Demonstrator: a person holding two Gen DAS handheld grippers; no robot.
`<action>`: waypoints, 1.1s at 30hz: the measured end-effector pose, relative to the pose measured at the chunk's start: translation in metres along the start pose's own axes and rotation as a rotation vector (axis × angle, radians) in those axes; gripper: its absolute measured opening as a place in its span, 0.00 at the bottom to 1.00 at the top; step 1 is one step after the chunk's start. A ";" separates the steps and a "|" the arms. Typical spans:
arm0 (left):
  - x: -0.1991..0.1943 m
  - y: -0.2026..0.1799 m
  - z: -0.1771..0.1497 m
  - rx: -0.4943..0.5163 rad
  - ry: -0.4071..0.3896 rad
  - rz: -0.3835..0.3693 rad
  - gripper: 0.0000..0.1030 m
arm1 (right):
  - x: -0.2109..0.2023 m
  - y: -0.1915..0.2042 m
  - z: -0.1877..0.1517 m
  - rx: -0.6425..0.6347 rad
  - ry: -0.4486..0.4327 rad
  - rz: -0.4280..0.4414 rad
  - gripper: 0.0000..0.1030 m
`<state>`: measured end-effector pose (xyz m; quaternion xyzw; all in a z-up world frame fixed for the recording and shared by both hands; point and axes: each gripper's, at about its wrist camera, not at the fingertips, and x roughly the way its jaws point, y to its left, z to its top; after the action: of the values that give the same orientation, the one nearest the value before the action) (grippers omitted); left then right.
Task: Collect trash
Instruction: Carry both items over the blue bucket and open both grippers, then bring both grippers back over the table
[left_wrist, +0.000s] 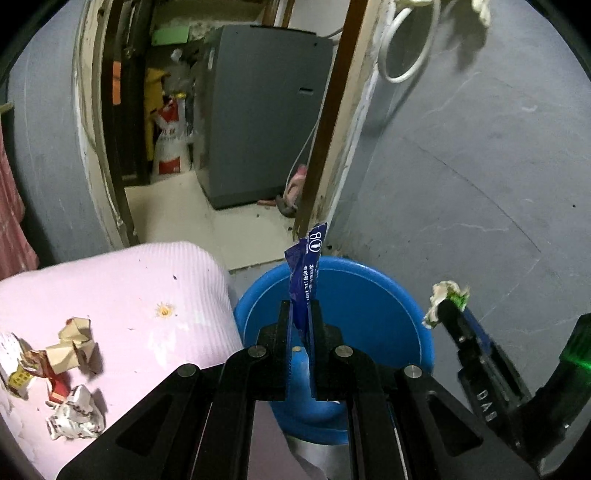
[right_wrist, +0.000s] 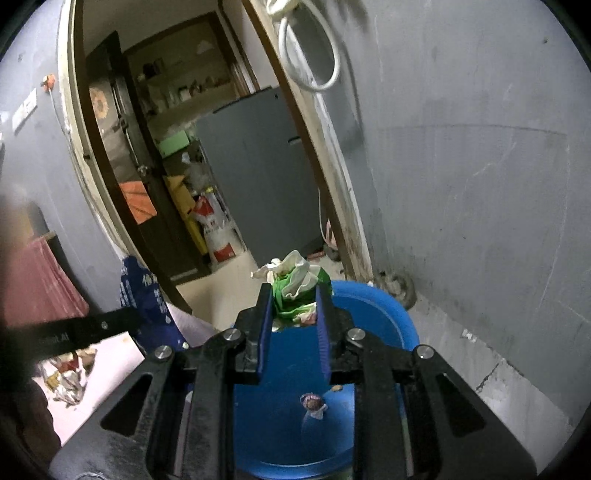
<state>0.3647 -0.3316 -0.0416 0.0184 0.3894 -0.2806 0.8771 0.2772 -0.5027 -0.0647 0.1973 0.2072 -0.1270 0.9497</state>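
1. Plainly, the left gripper (left_wrist: 300, 306) is clamped nearly closed on a flat blue wrapper (left_wrist: 306, 269), which stands upright over the blue basin (left_wrist: 369, 295).
2. The right gripper (right_wrist: 294, 295) pinches a crumpled white-and-green wad (right_wrist: 295, 284) above the basin's far rim.
3. White print runs down the wrapper, with "80" near its top; the rest is too small to read.
4. More crumpled paper (left_wrist: 74, 369) lies on the pink cloth (left_wrist: 147, 280) to the left.

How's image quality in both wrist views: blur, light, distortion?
Left wrist: dim, strong fisheye bending the door frame; blue foil wrapper and round blue plastic basin sharp. Right wrist: crumpled green-and-white wrapper sharp; left edge a dark blur; left gripper soft.
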 end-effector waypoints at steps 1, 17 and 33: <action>0.003 0.001 0.000 -0.002 0.011 0.005 0.06 | 0.002 0.000 -0.001 0.002 0.006 0.003 0.23; 0.010 0.014 -0.009 -0.040 0.062 0.016 0.30 | 0.003 0.003 0.002 -0.003 0.020 -0.007 0.43; -0.095 0.037 -0.013 -0.098 -0.197 0.013 0.66 | -0.070 0.028 0.034 -0.065 -0.148 0.012 0.87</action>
<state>0.3236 -0.2515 0.0087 -0.0496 0.3142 -0.2563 0.9128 0.2368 -0.4809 0.0037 0.1579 0.1395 -0.1288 0.9690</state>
